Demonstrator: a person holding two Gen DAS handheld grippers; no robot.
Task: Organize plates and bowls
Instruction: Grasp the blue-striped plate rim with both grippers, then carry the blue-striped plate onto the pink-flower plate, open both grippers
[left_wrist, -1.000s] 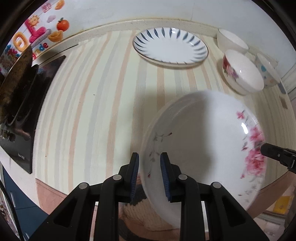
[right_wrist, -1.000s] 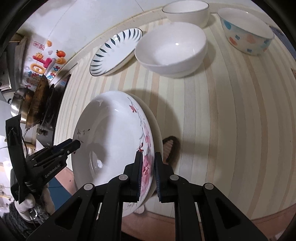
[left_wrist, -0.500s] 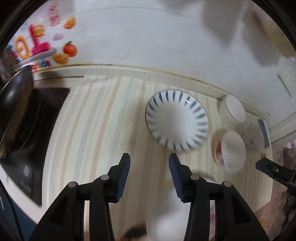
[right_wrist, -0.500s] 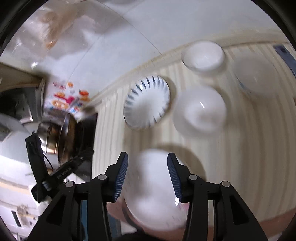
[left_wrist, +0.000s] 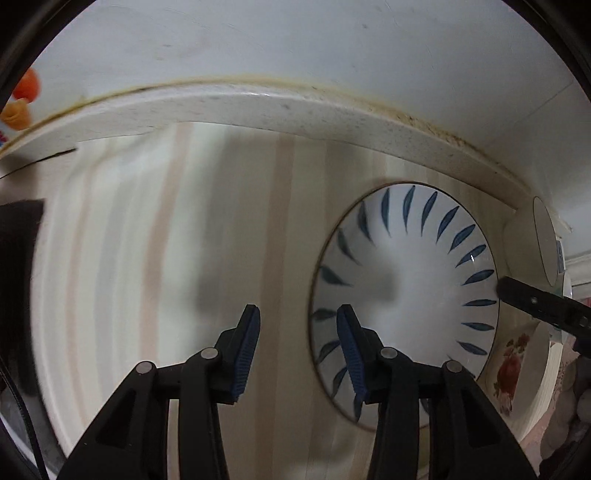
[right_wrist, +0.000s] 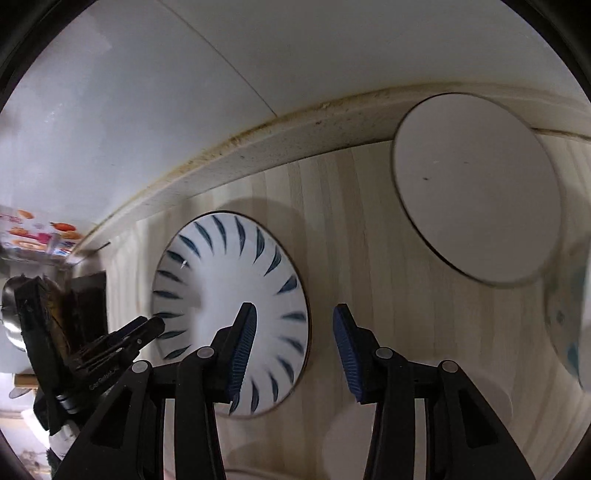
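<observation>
A round white plate with dark blue leaf strokes around its rim (left_wrist: 406, 295) is seen lying flat on the striped cream desk (left_wrist: 177, 258), close to the speckled raised back edge (left_wrist: 295, 110). The left hand-held gripper (left_wrist: 297, 332) is held spread and empty at the plate's left rim; the right hand-held gripper (right_wrist: 291, 332) is likewise spread and empty over its right rim. A plain white bowl (right_wrist: 476, 192) is set just beside the plate, a red-flowered white bowl (left_wrist: 524, 373) nearer. A white wall (right_wrist: 295, 55) is seen behind; a dark stove (right_wrist: 85, 306) stands leftward.
</observation>
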